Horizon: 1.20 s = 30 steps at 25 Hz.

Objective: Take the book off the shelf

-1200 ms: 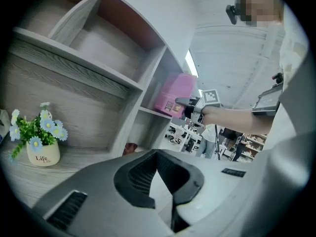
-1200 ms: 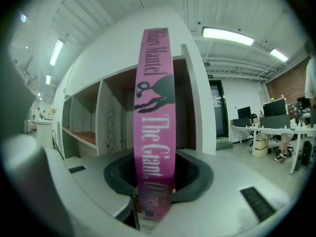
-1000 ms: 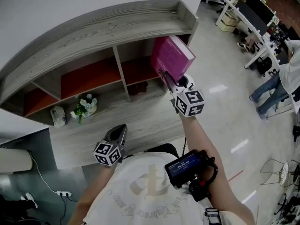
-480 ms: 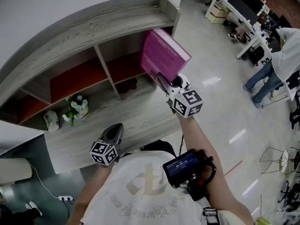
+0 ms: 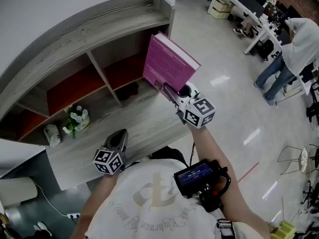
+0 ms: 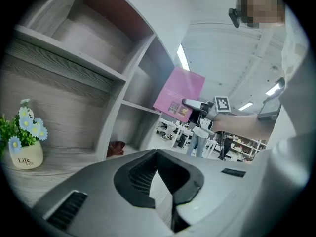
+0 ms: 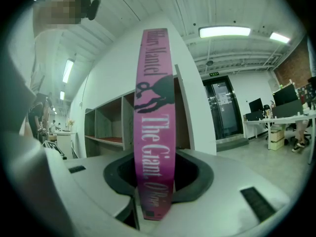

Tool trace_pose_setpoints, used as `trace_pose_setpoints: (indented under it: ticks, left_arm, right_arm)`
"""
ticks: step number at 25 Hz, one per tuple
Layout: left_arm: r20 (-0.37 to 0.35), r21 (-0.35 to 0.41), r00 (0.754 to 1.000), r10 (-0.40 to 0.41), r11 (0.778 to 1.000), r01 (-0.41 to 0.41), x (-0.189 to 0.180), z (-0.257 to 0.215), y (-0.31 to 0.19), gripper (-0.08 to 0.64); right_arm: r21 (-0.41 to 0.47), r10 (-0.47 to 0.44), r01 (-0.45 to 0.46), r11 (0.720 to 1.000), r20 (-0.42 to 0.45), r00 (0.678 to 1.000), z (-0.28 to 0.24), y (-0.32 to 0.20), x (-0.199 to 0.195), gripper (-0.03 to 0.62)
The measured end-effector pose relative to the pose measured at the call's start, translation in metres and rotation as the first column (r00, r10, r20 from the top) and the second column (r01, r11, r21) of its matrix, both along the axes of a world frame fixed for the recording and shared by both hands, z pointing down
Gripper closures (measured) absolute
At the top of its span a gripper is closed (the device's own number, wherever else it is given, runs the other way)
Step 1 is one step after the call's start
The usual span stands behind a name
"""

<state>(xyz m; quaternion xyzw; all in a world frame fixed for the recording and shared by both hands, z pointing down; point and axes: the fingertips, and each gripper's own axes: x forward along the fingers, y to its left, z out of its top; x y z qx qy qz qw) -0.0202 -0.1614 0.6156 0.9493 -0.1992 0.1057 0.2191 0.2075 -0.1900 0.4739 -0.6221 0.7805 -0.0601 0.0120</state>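
Note:
A pink book (image 5: 169,63) is held upright in the air, clear of the right-hand compartment of the grey wooden shelf (image 5: 99,29). My right gripper (image 5: 167,89) is shut on its lower edge. In the right gripper view the book's spine (image 7: 154,122) stands between the jaws of that gripper (image 7: 153,201). The left gripper view shows the book (image 6: 180,93) with the right gripper (image 6: 190,102) under it. My left gripper (image 5: 119,138) hangs low near the person's body. Its jaws (image 6: 168,201) are closed together with nothing between them.
A small pot of flowers (image 5: 75,121) and a white object (image 5: 51,133) stand on the lower ledge (image 5: 134,126). A dark thing (image 5: 128,91) lies in the right compartment. A person (image 5: 289,54) and desks (image 5: 239,9) are off to the right on the glossy floor.
The right gripper has drawn the book farther out from the shelf's right compartment. The left gripper has stayed where it was.

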Motion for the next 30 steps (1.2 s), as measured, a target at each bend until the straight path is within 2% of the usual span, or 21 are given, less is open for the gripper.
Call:
trace_pose_setpoints:
  ticks: [16, 30]
  left_arm:
    - [0.004, 0.033, 1.0, 0.013, 0.999, -0.013, 0.002, -0.007, 0.0, 0.558]
    - [0.033, 0.013, 0.999, 0.039, 0.999, -0.039, 0.007, 0.001, 0.005, 0.558]
  right_arm:
    - [-0.086, -0.037, 0.04, 0.995, 0.043, 0.998, 0.054, 0.043, -0.019, 0.449]
    - [-0.141, -0.064, 0.076, 0.987, 0.091, 0.994, 0.093, 0.071, -0.041, 0.449]
